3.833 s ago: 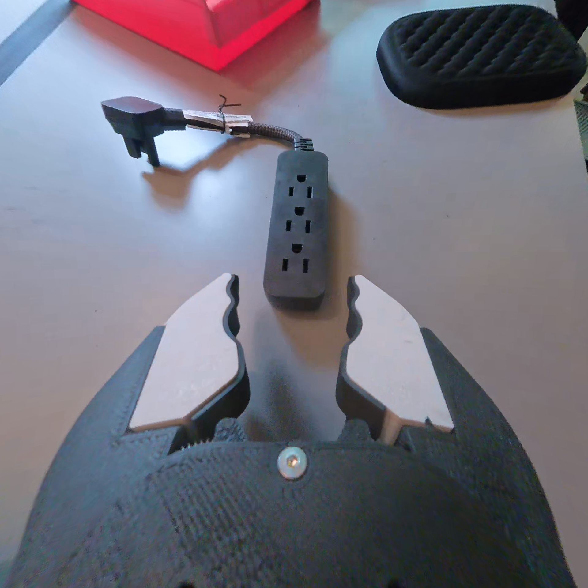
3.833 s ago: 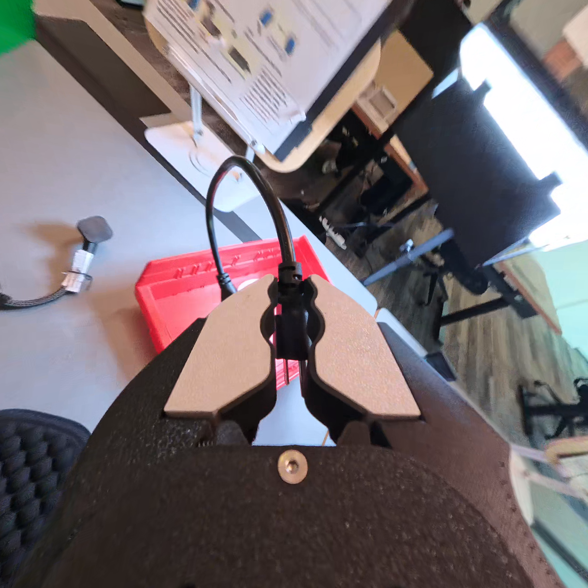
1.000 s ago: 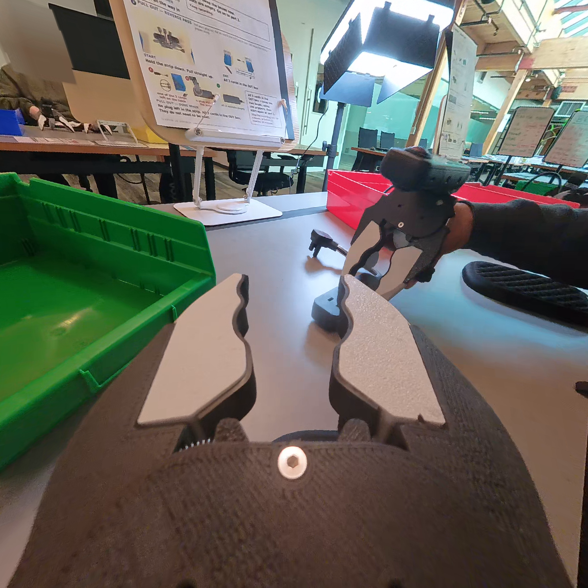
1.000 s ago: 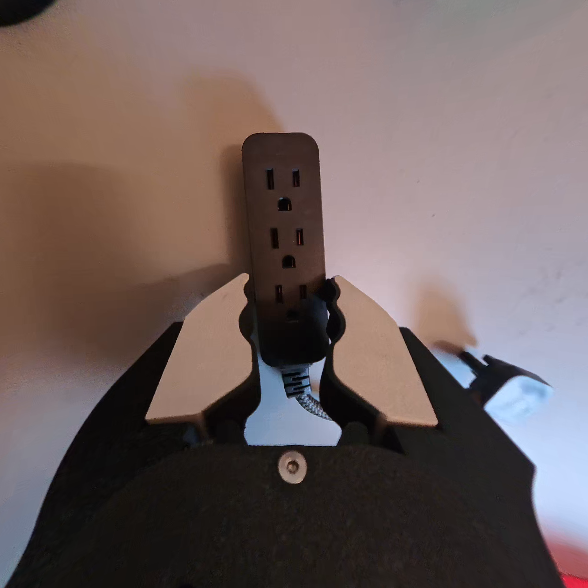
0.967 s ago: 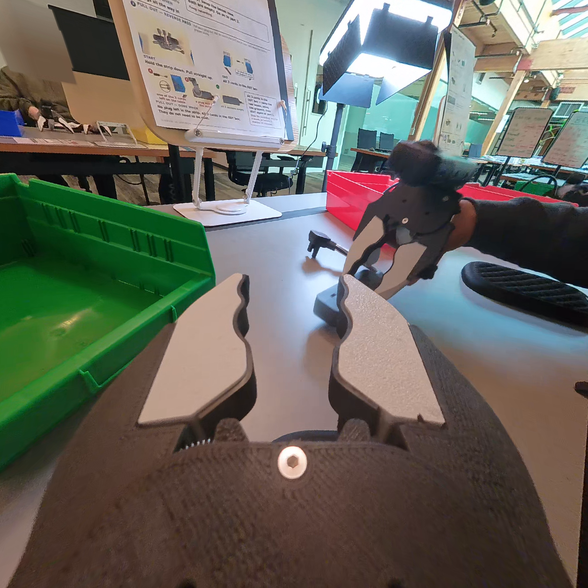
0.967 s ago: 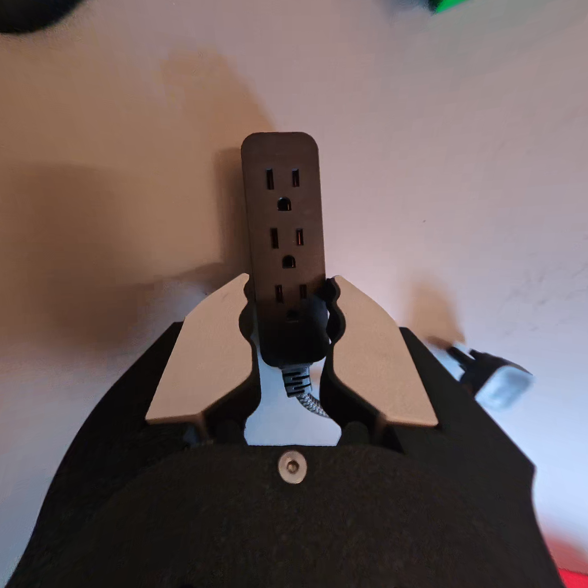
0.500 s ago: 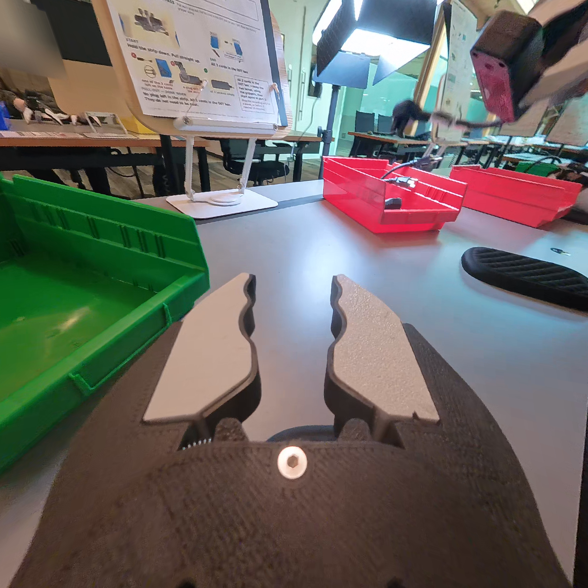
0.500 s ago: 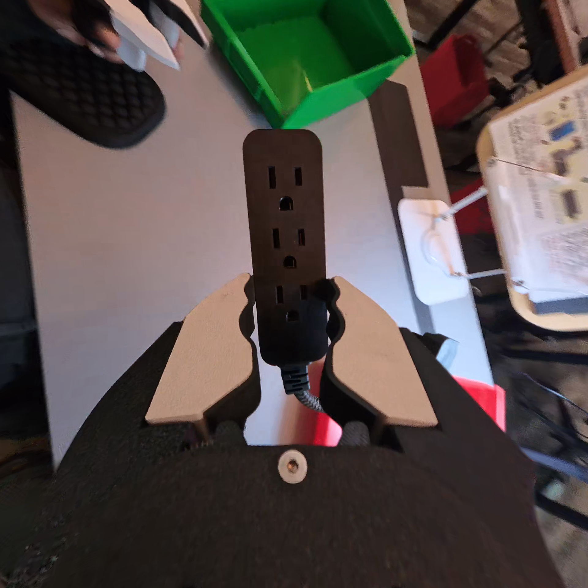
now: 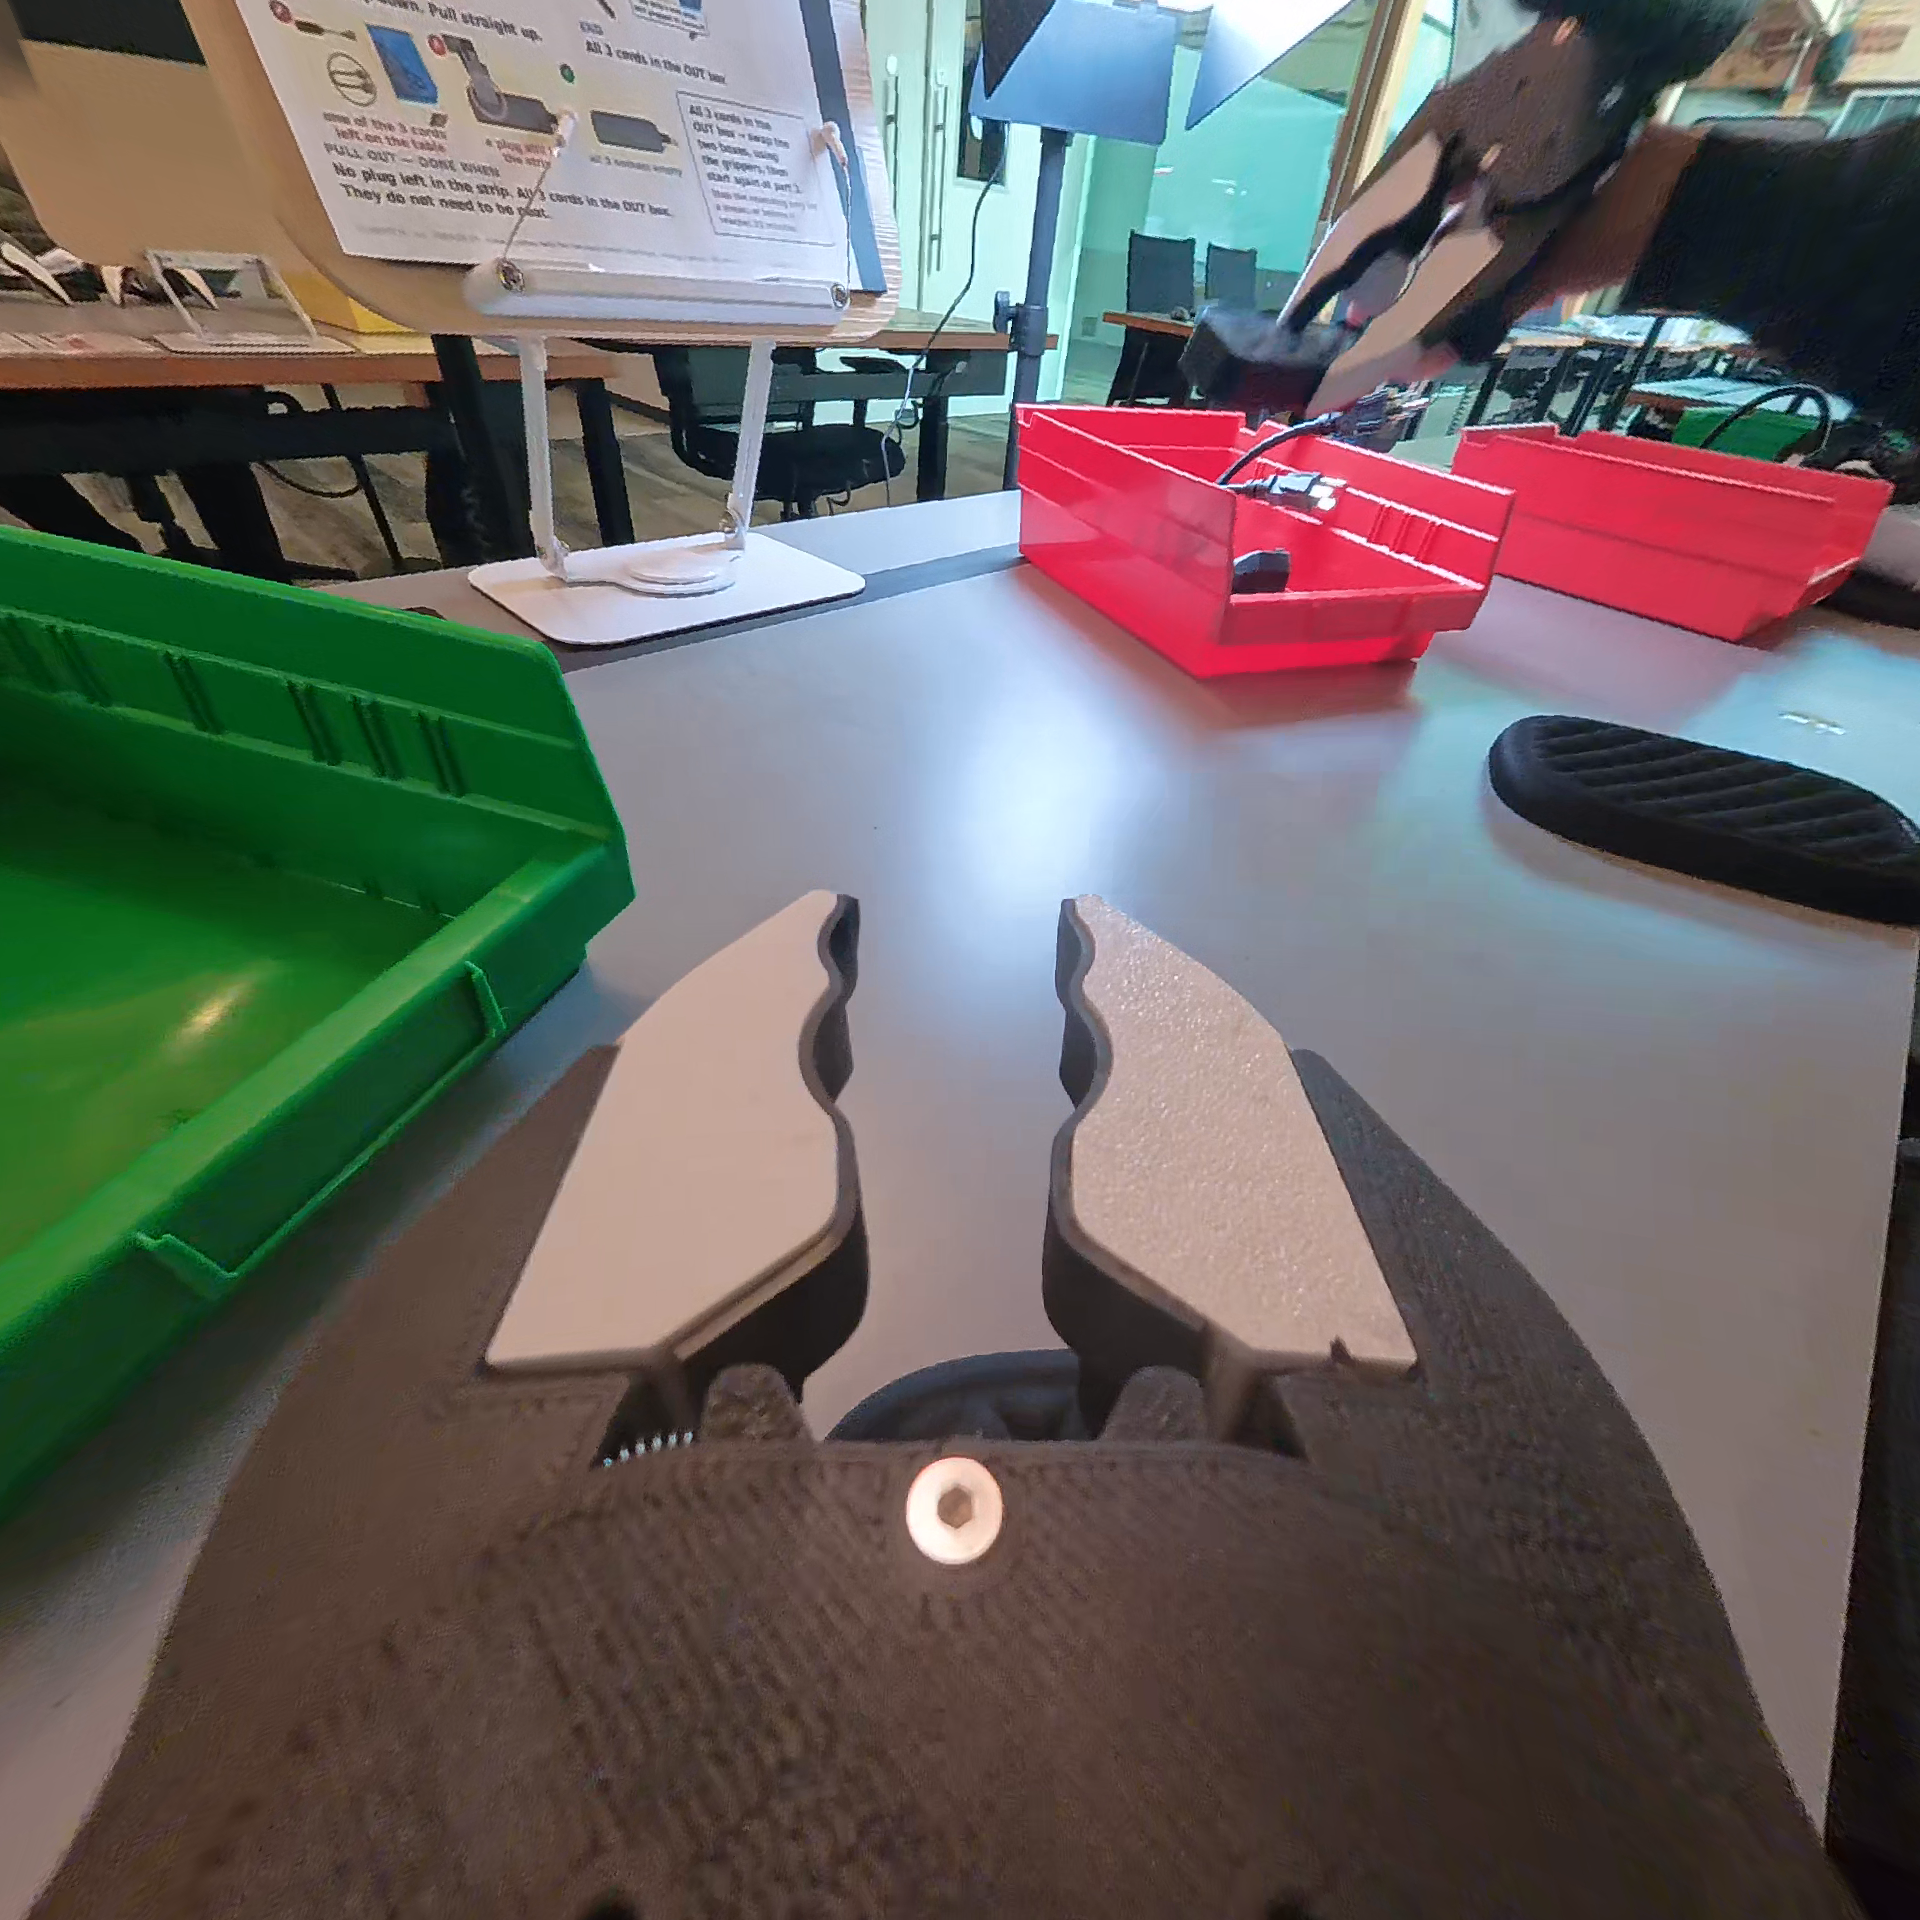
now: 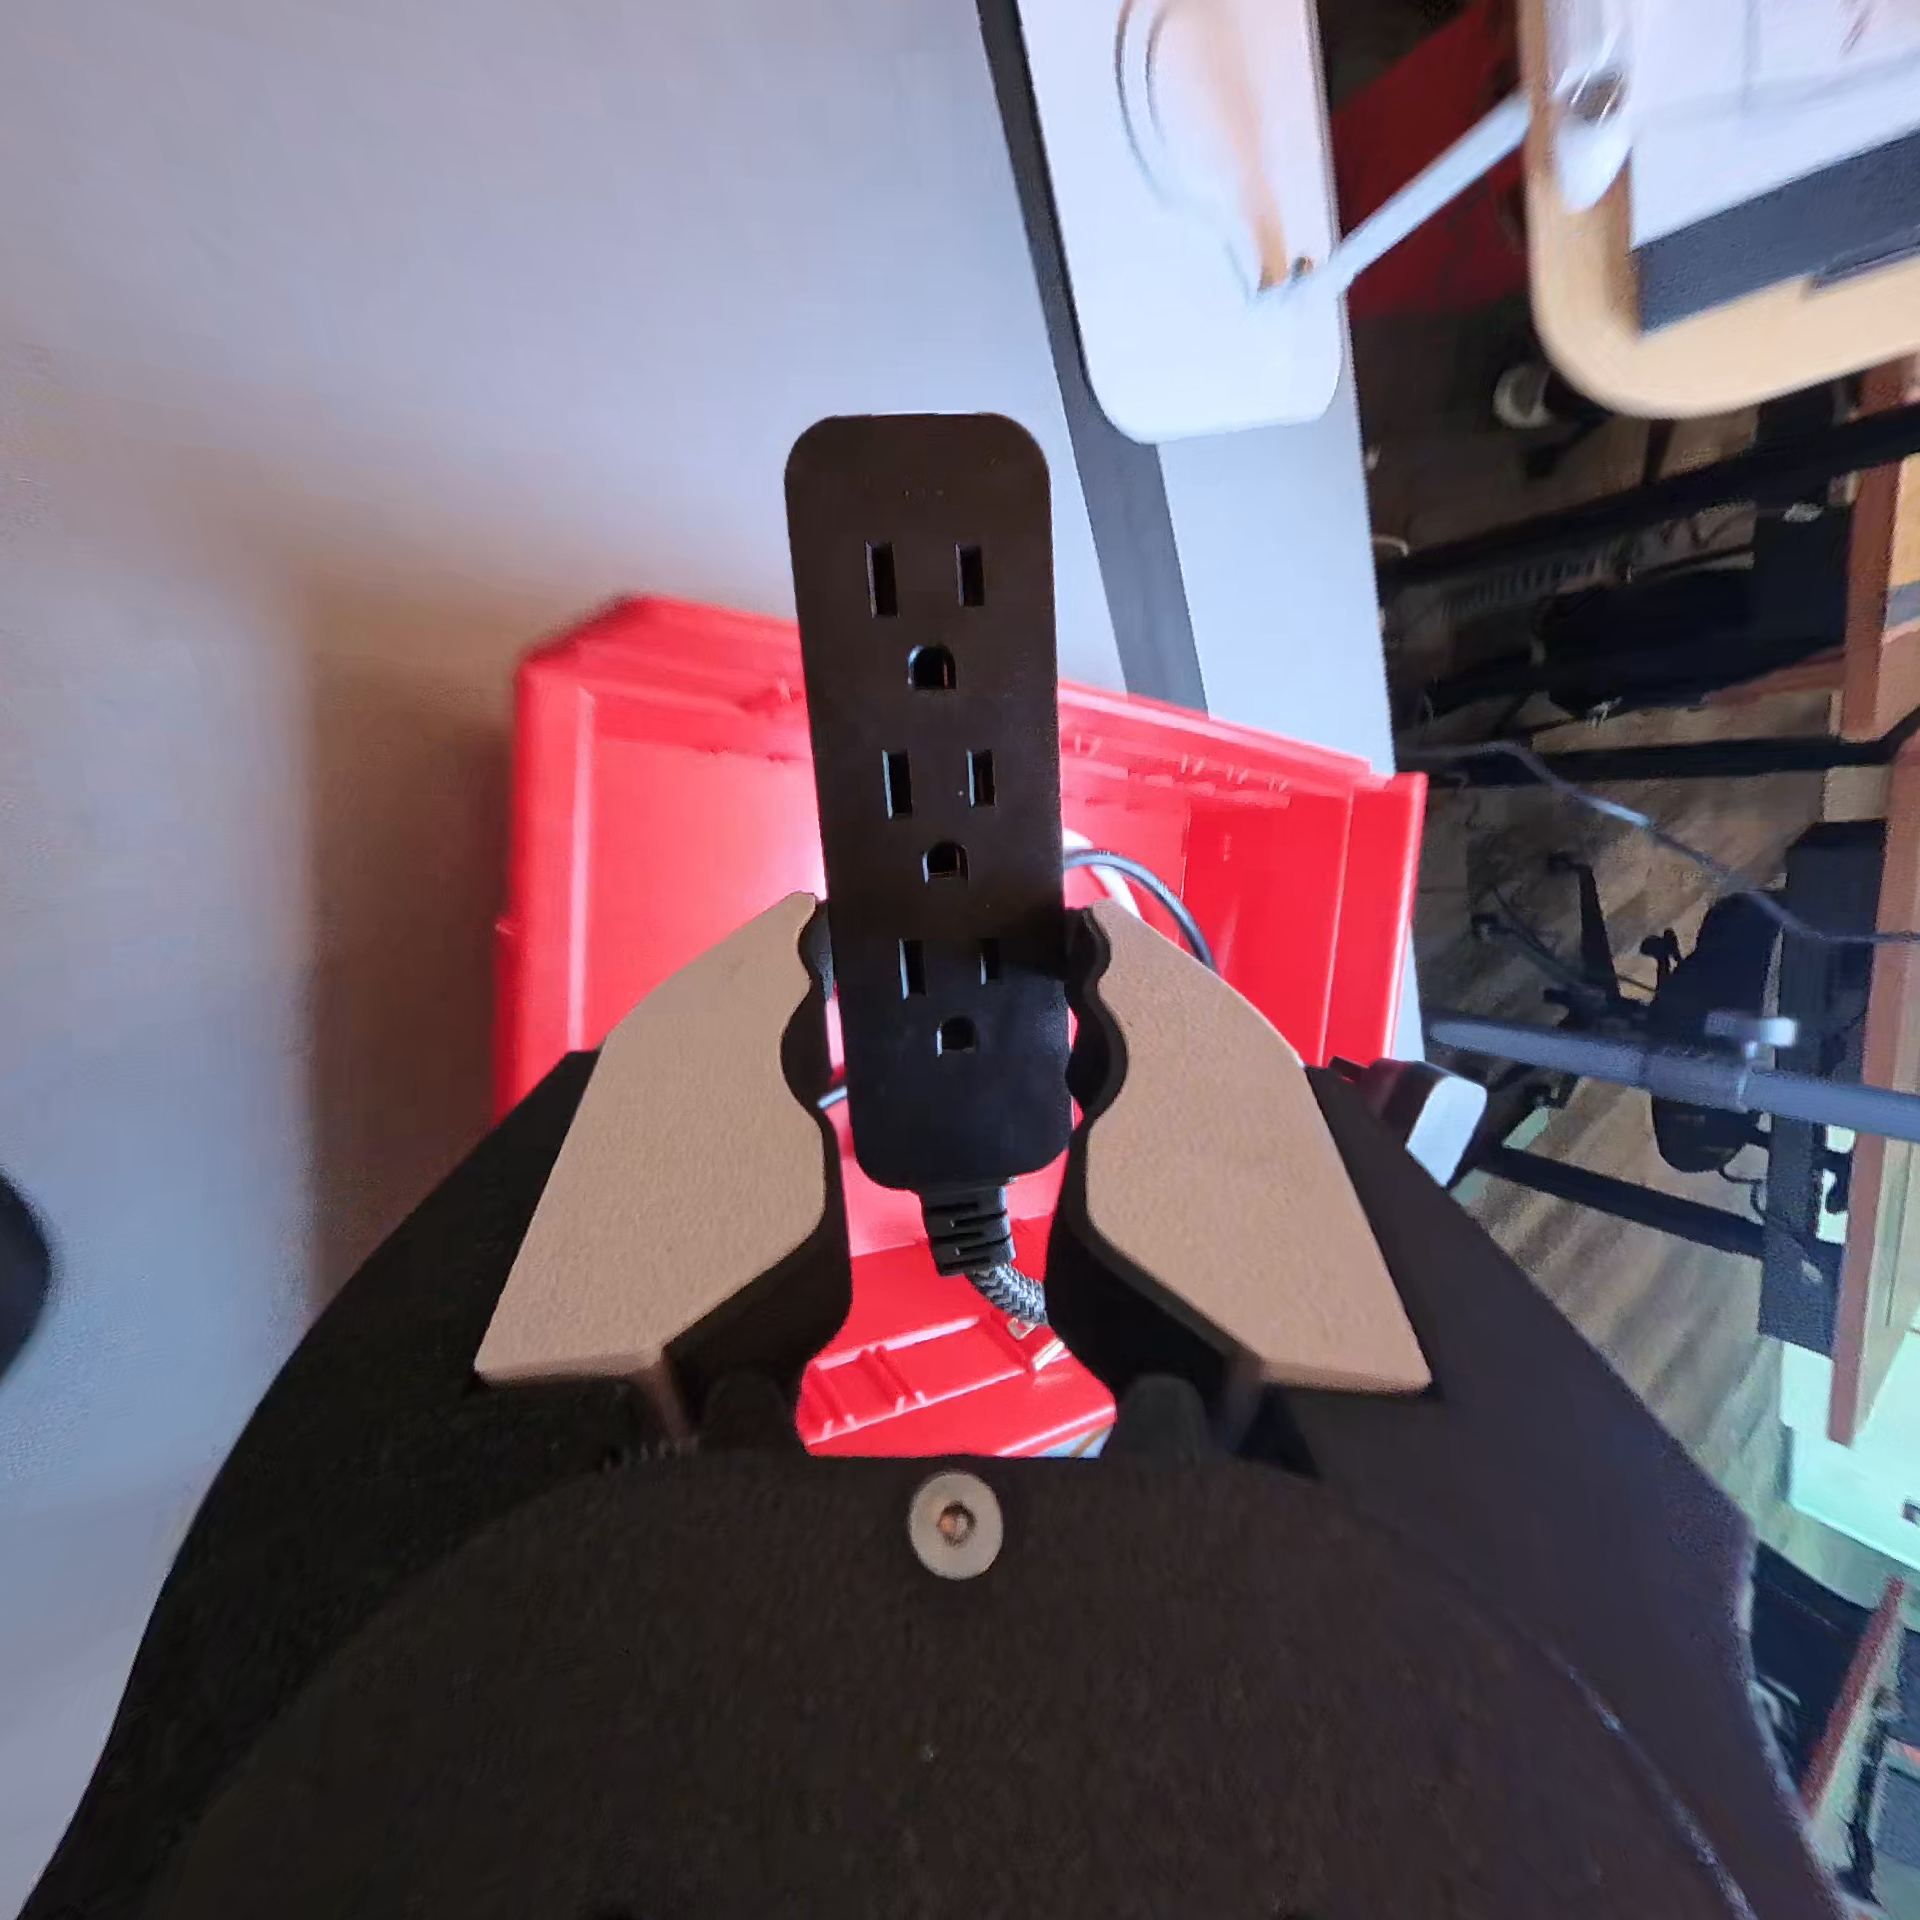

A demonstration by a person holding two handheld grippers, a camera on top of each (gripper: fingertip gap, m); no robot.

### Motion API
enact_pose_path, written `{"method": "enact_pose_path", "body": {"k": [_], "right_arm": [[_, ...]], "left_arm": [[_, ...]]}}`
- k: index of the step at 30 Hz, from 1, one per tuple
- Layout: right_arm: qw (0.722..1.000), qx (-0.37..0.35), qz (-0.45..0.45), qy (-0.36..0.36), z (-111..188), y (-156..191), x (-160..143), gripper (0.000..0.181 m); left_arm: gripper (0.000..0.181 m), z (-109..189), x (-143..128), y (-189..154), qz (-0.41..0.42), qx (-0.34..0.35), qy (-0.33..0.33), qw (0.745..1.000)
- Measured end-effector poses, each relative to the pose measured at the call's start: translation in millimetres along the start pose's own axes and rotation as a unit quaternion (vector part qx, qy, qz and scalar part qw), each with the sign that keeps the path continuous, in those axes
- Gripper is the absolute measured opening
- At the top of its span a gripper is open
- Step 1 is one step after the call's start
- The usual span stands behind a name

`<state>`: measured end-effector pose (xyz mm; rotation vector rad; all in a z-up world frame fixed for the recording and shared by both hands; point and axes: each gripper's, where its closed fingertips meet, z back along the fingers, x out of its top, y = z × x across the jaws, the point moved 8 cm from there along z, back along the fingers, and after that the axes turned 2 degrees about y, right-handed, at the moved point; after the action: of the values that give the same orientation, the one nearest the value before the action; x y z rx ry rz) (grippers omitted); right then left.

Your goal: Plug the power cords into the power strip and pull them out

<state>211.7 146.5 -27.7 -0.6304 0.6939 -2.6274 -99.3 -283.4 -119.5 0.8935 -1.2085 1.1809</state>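
My right gripper (image 10: 948,920) is shut on the black power strip (image 10: 930,665), clamping its cord end. All three outlets face the camera and are empty. The strip's braided cord (image 10: 1006,1291) hangs down between the fingers. The strip is held in the air above a red bin (image 10: 665,831) that has a black power cord (image 10: 1153,894) in it. In the left wrist view the right gripper (image 9: 1320,348) hovers with the strip (image 9: 1242,348) over that red bin (image 9: 1143,540), where cords (image 9: 1288,488) lie. My left gripper (image 9: 956,909) is open and empty, low over the grey table (image 9: 1039,790).
A green bin (image 9: 312,831) sits close on the left of my left gripper. A second red bin (image 9: 1662,530) and a black ribbed pad (image 9: 1704,810) lie to the right. A white instruction stand (image 9: 665,582) stands at the table's far edge. Spacing between my two grippers at the tips: around 45 cm.
My right gripper has lifted the power strip off the table and carried it over the red bin. My left gripper stays open and empty, with its fingers a little closer together.
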Motion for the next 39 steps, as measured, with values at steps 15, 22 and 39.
{"method": "enact_pose_path", "body": {"k": [15,22,39], "right_arm": [[0.994,-0.044,-0.098,0.029,-44,11,-50,0.053],[0.994,-0.043,-0.097,-0.013,-27,32,-41,0.055],[0.954,-0.094,-0.282,-0.04,-2,111,-40,0.057]], "left_arm": [[0.044,-2,-1,-2,-0.01,0.002,0.009,1.0],[0.043,-4,-2,-4,-0.018,0.005,0.02,1.0],[0.043,-8,0,0,-0.039,0.04,0.054,0.997]]}}
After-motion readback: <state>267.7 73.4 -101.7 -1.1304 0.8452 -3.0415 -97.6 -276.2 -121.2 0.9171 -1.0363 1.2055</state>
